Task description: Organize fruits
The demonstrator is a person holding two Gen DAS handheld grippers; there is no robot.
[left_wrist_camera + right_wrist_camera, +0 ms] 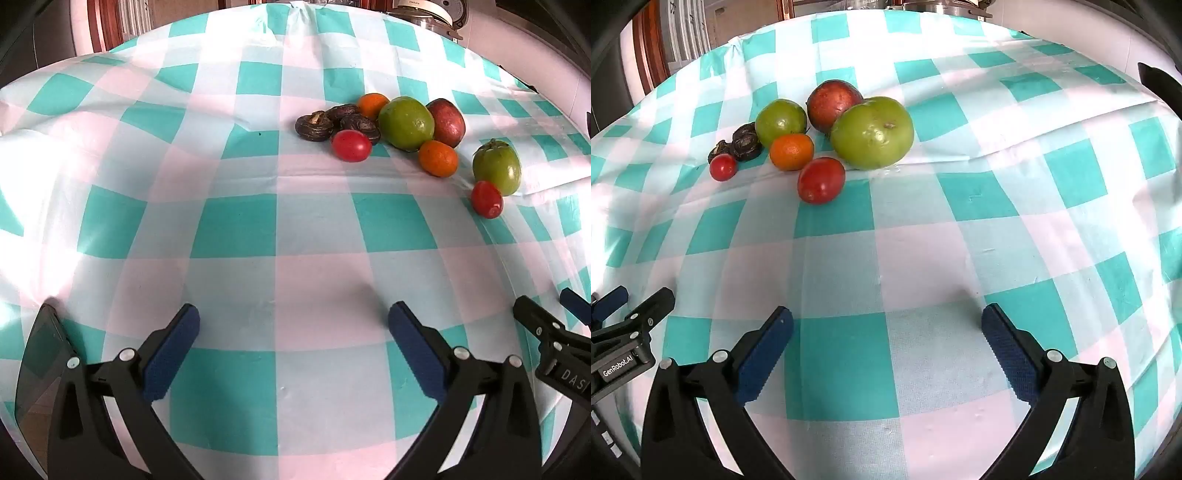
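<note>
Left wrist view: I have the left tongs spread wide with nothing between the blue pads, low over the checked cloth on the table. Right tongs are likewise spread and empty.

Fruit location: all pieces sit in the upper right of the left view and the upper left of the right view, well apart from both tongs.

Hazards as I judge them:
- Rolling. The red tomato lies just beside the large green fruit and near the orange citrus. A pad nudging one round piece could send its neighbours rolling.
- Crowding. The dark brown pieces, a second red tomato and the green fruit are packed tightly; wide-set pads may not fit between them.
- Cloth. Creases run under the cluster; a dragged pad could pull the cloth and shift everything.
- Collision. Each view shows the other tongs at its lower edge; simultaneous reaches could clash.
</note>
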